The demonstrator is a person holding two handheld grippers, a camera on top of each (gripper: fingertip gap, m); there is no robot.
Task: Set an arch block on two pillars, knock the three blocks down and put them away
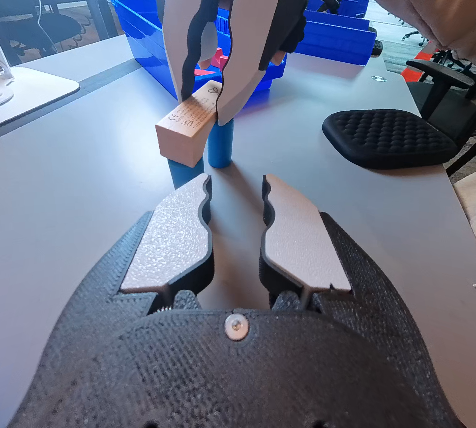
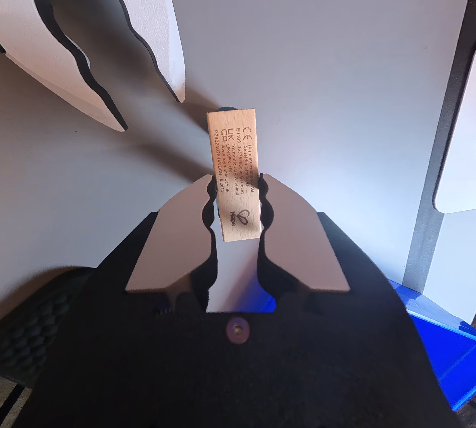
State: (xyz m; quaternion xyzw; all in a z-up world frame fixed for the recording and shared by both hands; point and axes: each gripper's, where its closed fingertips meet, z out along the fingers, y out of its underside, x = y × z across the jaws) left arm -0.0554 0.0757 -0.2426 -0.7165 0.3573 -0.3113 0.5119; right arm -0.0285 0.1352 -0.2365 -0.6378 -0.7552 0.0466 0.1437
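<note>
**A:** which step is this? looks like the right gripper (image 2: pixel 236 177) is pinching the arch block (image 1: pixel 186 129) and setting it on the two blue pillars (image 1: pixel 220 143); near end sits on one, far end I can't tell

**B:** yeah, placing; next it needs levelling, then letting go; left gripper (image 1: pixel 237 179) is spread, holding nothing, hovering beside; the block's pale wood with printing on top; blue bin (image 1: pixel 144 36) waits behind

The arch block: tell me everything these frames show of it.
The arch block is pale, unpainted wood, oblong, with a concave cut underneath and printed markings on its flat top. It lies across two upright blue pillars, its near end on the closer one. The right gripper comes from above, its fingers against the block's long sides. The left gripper is open, apart from it.
</note>
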